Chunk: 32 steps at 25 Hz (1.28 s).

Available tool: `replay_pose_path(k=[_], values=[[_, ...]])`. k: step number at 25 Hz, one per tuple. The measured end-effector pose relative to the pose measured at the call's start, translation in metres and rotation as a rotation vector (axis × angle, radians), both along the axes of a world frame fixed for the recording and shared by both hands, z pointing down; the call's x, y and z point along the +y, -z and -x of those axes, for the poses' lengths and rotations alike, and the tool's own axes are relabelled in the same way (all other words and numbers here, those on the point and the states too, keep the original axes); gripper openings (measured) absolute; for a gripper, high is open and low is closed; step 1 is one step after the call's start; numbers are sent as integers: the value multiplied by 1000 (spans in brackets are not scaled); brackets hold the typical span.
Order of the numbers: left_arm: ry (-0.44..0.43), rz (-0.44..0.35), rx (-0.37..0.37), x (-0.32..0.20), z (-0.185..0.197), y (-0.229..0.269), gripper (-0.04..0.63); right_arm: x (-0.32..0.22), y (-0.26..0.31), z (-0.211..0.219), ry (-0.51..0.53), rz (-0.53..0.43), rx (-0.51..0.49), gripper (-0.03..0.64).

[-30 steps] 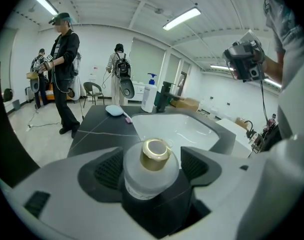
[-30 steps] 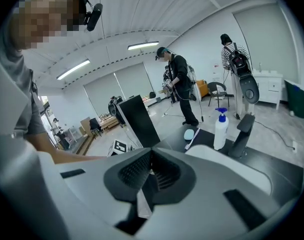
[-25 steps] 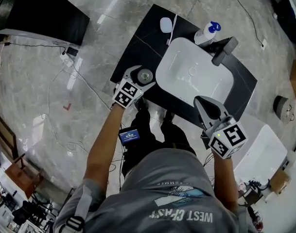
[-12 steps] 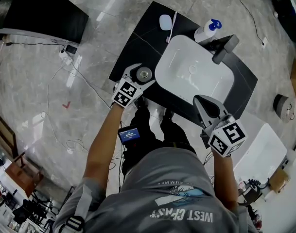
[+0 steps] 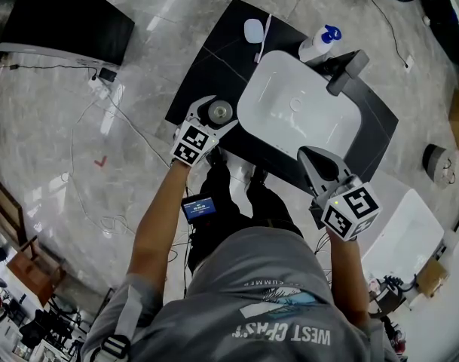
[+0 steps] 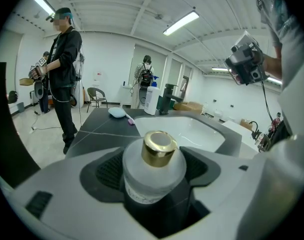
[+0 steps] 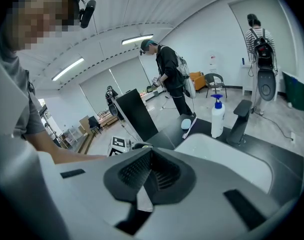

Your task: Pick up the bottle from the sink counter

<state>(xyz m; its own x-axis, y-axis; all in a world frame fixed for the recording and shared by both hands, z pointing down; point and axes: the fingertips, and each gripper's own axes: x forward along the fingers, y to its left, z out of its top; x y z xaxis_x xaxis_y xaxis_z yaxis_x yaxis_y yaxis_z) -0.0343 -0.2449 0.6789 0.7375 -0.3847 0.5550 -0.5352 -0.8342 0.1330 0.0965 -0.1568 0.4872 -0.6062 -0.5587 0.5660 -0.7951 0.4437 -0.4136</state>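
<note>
Little has changed in the past second: our left gripper (image 5: pixel 215 115) stays clamped on the gold-capped bottle (image 6: pixel 154 173) at the counter's (image 5: pixel 214 59) near corner. Grasp made, we judge; a clear lift remains. Our right gripper (image 5: pixel 312 157) hangs empty, fingers pressed together.

Bottle (image 5: pixel 219 112) left of basin (image 5: pixel 297 115), at counter's (image 5: pixel 214 59) front edge — dispenser (image 5: pixel 317 45) beside faucet (image 5: pixel 348 70); both behind basin
</note>
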Motion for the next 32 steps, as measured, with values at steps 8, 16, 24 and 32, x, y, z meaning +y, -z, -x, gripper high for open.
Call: replay_pose_path(k=[8,16,24,32], values=[[15,-1,-6,-1,1,0,342,6,-5,-2,-8,20,4,3],[20,5,-19,1,2,0,342,11,-12,0,0,40,3,3],[27,7,-22,6,7,-1,342,13,-18,3,6,51,3,3],[42,7,-30,8,15,1,342,15,-22,5,8,57,1,2]])
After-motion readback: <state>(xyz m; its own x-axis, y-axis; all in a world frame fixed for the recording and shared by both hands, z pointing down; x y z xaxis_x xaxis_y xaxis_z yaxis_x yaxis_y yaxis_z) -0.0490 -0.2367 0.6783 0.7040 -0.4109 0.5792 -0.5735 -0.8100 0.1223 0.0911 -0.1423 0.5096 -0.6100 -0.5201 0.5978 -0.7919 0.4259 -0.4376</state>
